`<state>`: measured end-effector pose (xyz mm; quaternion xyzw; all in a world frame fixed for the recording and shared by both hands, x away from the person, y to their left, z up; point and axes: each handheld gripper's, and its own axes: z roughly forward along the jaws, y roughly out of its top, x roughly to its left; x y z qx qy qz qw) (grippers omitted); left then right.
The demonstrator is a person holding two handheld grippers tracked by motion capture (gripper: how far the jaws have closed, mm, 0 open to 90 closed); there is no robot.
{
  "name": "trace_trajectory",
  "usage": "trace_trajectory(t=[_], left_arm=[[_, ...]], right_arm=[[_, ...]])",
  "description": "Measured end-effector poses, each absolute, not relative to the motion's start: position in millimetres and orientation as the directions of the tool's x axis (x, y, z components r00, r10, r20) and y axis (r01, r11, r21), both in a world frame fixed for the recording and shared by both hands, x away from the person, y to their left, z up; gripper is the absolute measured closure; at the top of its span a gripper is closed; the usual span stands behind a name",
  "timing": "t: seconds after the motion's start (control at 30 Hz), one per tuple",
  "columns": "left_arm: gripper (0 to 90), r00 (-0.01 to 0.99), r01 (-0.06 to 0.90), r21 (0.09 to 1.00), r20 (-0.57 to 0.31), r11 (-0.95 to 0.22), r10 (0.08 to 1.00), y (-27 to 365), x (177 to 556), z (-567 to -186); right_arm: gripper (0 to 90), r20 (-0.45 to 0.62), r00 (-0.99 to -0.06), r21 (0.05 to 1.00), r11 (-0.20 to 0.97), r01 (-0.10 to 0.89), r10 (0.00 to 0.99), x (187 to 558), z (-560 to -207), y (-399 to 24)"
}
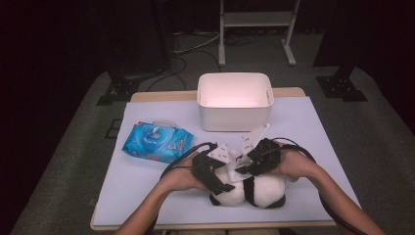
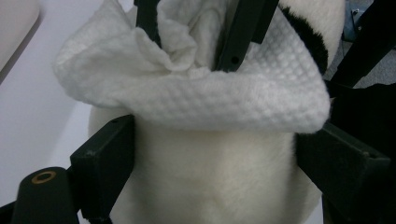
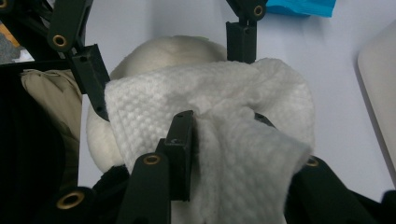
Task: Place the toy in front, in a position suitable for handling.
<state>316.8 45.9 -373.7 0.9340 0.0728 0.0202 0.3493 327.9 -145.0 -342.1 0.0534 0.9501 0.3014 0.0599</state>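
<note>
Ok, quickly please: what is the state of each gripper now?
Left gripper: closed on the plush toy.
Right gripper: jaws open, the white wipe lying loosely between them.

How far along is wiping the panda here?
Done: a wipe is out of the blue pack and lies on the plush panda. In hand: the left gripper clamps the panda while the right gripper works the wipe between its jaws. Left: the rest of the wiping; the white bin looks empty.
</note>
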Motion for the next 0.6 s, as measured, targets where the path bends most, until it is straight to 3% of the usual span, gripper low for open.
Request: trace_trajectory(t=[0.2,0.6], left_arm=[[14.0,0.989,0.118,0.661,-0.013,-0.741,0.146,46.3,317.2,-374.3],[14.1,0.988,0.131,0.676,-0.026,-0.725,0.154,48.0,317.1,-375.0]], right_arm=[[80.0,-0.082,-0.987,0.593,0.803,0.06,0.134,323.8,-345.8,-147.3],[82.7,-0.073,-0.983,0.616,0.782,0.09,0.17,321.4,-336.9,-177.2]])
